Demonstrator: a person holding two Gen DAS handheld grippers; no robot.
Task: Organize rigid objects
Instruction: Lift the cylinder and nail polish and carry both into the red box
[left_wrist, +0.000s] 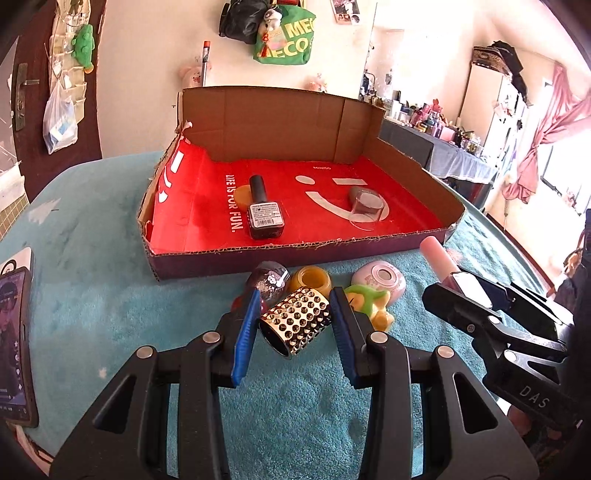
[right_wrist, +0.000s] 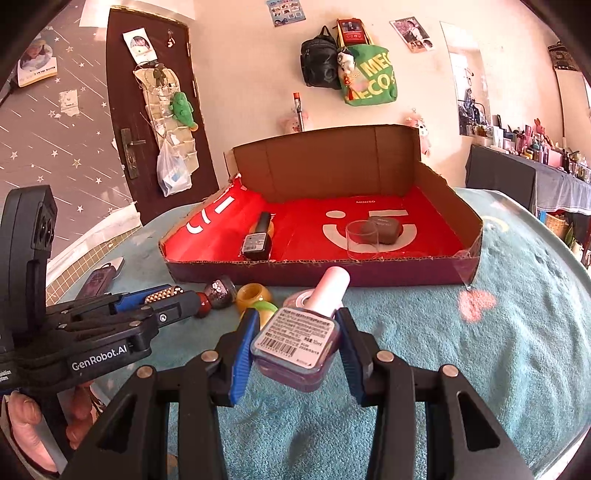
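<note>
Right gripper clamps a pink-capped lilac glass bottle, cap pointing towards the red-lined cardboard tray ahead; left gripper brackets a gold studded cylinder, grip uncertain.

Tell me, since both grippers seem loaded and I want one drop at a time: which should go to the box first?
Probably right. The right gripper is shut on the pink-capped bottle, held off the blanket facing the cardboard box. The left gripper brackets the studded gold cylinder, but a firm grip is unclear.
</note>
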